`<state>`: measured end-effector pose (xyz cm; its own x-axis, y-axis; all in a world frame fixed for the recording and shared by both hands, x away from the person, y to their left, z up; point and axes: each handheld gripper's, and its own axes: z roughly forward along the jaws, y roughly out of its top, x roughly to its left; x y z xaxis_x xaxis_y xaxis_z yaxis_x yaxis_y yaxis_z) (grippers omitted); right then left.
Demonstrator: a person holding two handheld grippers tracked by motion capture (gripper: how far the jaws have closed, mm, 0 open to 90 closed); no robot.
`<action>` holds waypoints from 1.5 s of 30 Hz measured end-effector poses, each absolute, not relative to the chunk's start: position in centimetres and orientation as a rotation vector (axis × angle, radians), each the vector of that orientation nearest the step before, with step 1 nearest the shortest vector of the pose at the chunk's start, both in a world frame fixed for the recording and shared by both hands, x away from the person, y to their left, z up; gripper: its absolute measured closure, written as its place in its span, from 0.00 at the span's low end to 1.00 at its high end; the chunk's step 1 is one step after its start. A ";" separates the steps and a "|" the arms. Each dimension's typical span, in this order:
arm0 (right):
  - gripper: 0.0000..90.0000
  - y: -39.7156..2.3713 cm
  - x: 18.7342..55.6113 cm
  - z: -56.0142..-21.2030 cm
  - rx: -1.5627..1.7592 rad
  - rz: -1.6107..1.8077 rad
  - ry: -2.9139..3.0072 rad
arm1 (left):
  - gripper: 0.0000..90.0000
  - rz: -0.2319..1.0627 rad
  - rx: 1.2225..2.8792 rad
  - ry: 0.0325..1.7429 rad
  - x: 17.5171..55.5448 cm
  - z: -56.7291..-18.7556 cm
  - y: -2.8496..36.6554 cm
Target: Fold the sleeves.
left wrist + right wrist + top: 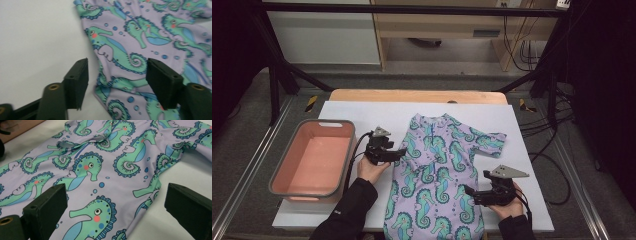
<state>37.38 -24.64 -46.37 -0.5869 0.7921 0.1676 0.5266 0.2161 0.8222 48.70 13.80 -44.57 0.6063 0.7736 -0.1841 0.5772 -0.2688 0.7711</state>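
Observation:
A lilac garment (437, 170) printed with green seahorses lies flat on the white sheet (357, 112), neck at the far end. Its right sleeve (489, 141) sticks out; the left sleeve looks folded in over the body. My left gripper (399, 152) is at the garment's left edge, open, with that edge of the garment (150, 32) under the gap between its jaws and nothing pinched. My right gripper (476, 182) hovers at the lower right edge, open too. In the right gripper view the garment (100, 170) spreads out beyond the wide-apart jaws, its side edge running between them.
A pink tub with a grey rim (277, 170) stands at the left on the sheet, close to my left hand. The wooden table edge (412, 95) shows at the back. Black frame posts (274, 85) and floor cables (557, 165) flank the table.

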 end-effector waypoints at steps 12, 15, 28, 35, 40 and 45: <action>0.01 -25.1 38.0 -45.8 1.265 1.342 2.160 | 0.13 0.268 1.954 0.972 45.0 -44.4 15.3; 0.01 -25.3 38.2 -45.3 1.253 1.335 2.160 | 0.13 0.258 1.960 0.952 44.1 -44.4 15.6; 0.02 -24.5 40.6 -43.0 1.232 1.315 2.135 | 0.13 0.223 1.945 0.924 42.1 -44.8 17.1; 0.03 -25.0 42.2 -42.2 1.266 1.308 2.082 | 0.13 0.217 1.968 0.908 41.3 -45.3 17.4; 0.04 -26.3 43.7 -41.9 1.309 1.269 2.033 | 0.13 0.214 1.964 0.913 41.2 -45.7 17.7; 0.05 -27.5 45.1 -42.3 1.351 1.214 2.002 | 0.13 0.217 1.976 0.912 41.3 -46.1 17.7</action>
